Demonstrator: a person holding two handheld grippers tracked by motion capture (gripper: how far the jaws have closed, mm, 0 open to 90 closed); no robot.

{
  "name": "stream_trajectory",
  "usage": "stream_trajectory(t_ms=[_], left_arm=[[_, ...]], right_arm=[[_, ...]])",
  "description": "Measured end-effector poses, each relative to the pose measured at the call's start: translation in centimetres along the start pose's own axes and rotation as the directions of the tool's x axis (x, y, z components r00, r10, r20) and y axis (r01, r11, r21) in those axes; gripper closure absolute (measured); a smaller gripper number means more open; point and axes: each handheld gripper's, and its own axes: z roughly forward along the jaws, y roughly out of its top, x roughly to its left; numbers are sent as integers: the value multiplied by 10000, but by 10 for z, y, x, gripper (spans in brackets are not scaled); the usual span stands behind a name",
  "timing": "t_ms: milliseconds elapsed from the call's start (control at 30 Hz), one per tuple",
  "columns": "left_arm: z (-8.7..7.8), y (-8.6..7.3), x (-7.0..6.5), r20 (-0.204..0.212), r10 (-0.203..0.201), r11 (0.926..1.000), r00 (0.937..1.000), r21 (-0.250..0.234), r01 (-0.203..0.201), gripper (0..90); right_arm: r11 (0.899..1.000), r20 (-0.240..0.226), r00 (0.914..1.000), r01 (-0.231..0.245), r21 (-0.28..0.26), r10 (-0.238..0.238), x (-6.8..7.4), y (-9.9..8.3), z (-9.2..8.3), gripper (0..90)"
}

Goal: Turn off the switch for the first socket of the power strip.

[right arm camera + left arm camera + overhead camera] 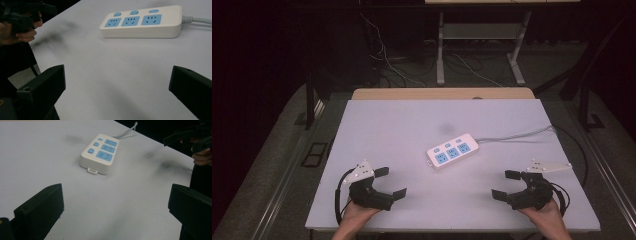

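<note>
Left gripper [386,183]: held in the person's left hand [357,212] at the near left part of the table [392,125]. Jaws spread wide, nothing between them, both just above the white surface. In the left gripper view its two black jaws stand far apart at the bottom corners, bare tabletop between.

Right gripper [506,185]: held in the right hand [544,216] at the near right part of the table, well apart from the left one. Jaws likewise spread wide, holding nothing. Grey three-cornered plate [548,166] on top, black cable [574,150] looping off behind it along the table's right edge.

Power strip [452,150]: ahead of both grippers and between them, lying flat near the table's middle, touched by neither. White body, three blue sockets, three small blue buttons [134,12] in a row beside them. From the left gripper it lies ahead and slightly right, its tab end [92,171] toward the camera. From the right gripper it lies ahead, long side facing. Its grey cord [517,135] runs off to the table's right edge.

Faint dark smudges [170,166] on the tabletop in front of the left gripper, toward the right hand
</note>
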Motion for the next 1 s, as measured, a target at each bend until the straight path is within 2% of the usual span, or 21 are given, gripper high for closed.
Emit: stream_trajectory(t_ms=[600,1000], left_arm=[[0,-1,-1,58,2,10000,10000,-5,-2,0],[-1,-1,-1,84,-13,10000,10000,-43,13,0]], right_arm=[[9999,37,10000,-8,126,7,-1,-1,1,4],[9989,177,9998,46,457,-54,1,-2,3,4]])
